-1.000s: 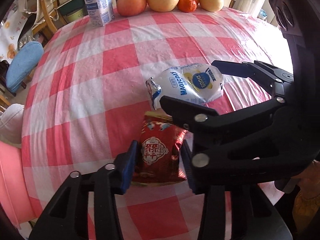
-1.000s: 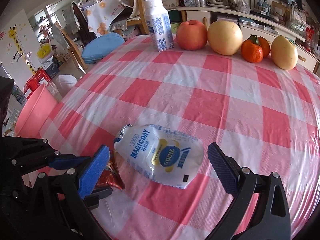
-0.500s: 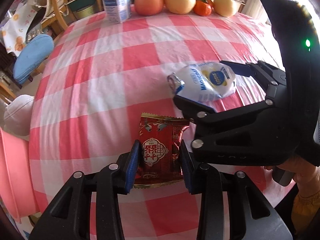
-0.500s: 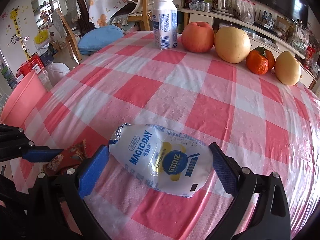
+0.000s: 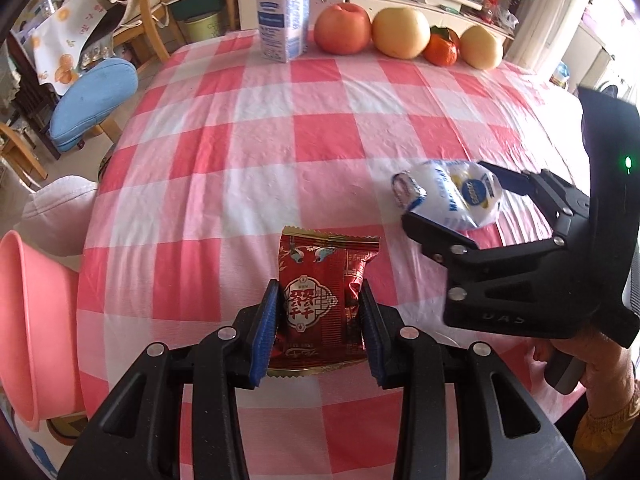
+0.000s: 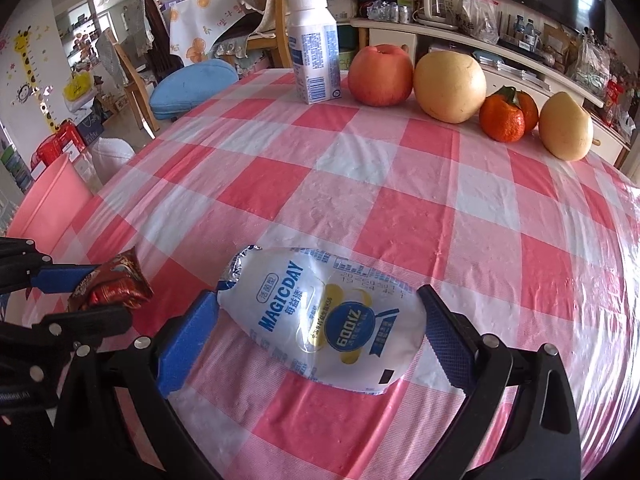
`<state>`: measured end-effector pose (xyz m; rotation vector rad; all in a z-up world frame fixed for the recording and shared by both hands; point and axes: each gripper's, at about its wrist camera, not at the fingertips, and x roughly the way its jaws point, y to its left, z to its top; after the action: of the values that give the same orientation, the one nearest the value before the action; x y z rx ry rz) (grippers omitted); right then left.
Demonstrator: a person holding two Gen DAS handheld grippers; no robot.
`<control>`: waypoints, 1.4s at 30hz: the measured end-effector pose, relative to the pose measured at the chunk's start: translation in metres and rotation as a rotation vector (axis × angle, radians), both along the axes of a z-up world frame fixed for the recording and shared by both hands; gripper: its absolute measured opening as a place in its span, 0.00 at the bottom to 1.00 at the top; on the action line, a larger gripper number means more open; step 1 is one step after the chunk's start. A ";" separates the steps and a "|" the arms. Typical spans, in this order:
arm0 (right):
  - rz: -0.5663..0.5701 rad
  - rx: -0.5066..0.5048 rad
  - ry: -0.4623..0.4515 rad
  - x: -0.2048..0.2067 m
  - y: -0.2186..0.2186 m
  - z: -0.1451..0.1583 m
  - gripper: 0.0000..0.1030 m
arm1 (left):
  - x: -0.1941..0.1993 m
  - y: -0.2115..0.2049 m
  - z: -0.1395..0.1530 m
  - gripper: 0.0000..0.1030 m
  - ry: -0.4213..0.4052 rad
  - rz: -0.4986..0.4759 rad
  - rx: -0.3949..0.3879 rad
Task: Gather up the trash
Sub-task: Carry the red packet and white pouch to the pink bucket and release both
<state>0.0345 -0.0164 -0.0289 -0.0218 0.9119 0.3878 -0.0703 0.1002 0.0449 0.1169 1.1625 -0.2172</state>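
On the checked bench [image 5: 256, 168], the left claw [image 5: 318, 316] grips the red wrapper [image 5: 320, 296]; the right claw [image 6: 320, 336] clasps the white pouch [image 6: 324, 316].

You had two pieces of trash: a crinkled red snack wrapper [image 5: 320, 300] with gold-edged seams, lengthwise and pinched at its sides, and a puffy white MAGICDAY pouch [image 6: 328, 320], blue-lettered, crimped end leftward, well right of the wrapper.

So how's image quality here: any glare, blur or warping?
Left wrist view: sharp on the red packet, strong fisheye bending of the tablecloth checks, window glare blown out top right. Right wrist view: white pouch crisp with print readable, soft sheen on the cloth, dark vignette in the corners.
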 end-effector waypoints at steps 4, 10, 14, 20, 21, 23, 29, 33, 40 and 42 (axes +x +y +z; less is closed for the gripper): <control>-0.011 0.008 -0.013 -0.003 -0.003 0.002 0.95 | 0.002 0.006 0.005 0.39 -0.015 0.015 -0.024; -0.011 0.009 -0.031 -0.012 -0.004 0.009 0.95 | 0.002 0.016 0.013 0.39 -0.040 0.038 -0.057; -0.021 0.017 -0.043 -0.017 -0.005 0.015 0.95 | 0.000 0.023 0.019 0.39 -0.058 0.053 -0.073; -0.027 0.012 -0.056 -0.027 -0.002 0.024 0.95 | -0.002 0.035 0.027 0.39 -0.093 0.075 -0.083; -0.027 0.008 -0.059 -0.029 0.000 0.025 0.95 | -0.003 0.036 0.029 0.39 -0.098 0.079 -0.085; -0.025 0.004 -0.061 -0.032 0.003 0.027 0.95 | -0.004 0.040 0.033 0.39 -0.113 0.086 -0.082; -0.005 -0.020 -0.079 -0.044 0.019 0.036 0.95 | -0.009 0.059 0.045 0.39 -0.169 0.130 -0.070; 0.008 -0.033 -0.095 -0.051 0.030 0.042 0.95 | -0.011 0.071 0.051 0.39 -0.199 0.153 -0.059; 0.041 -0.054 -0.126 -0.058 0.055 0.057 0.95 | -0.018 0.094 0.058 0.39 -0.237 0.198 -0.063; 0.051 -0.061 -0.132 -0.059 0.061 0.060 0.95 | -0.019 0.101 0.059 0.39 -0.242 0.214 -0.075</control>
<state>-0.0247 0.0451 0.0309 -0.1250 0.7938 0.4008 -0.0891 0.2016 0.1043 -0.0468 0.9171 -0.0545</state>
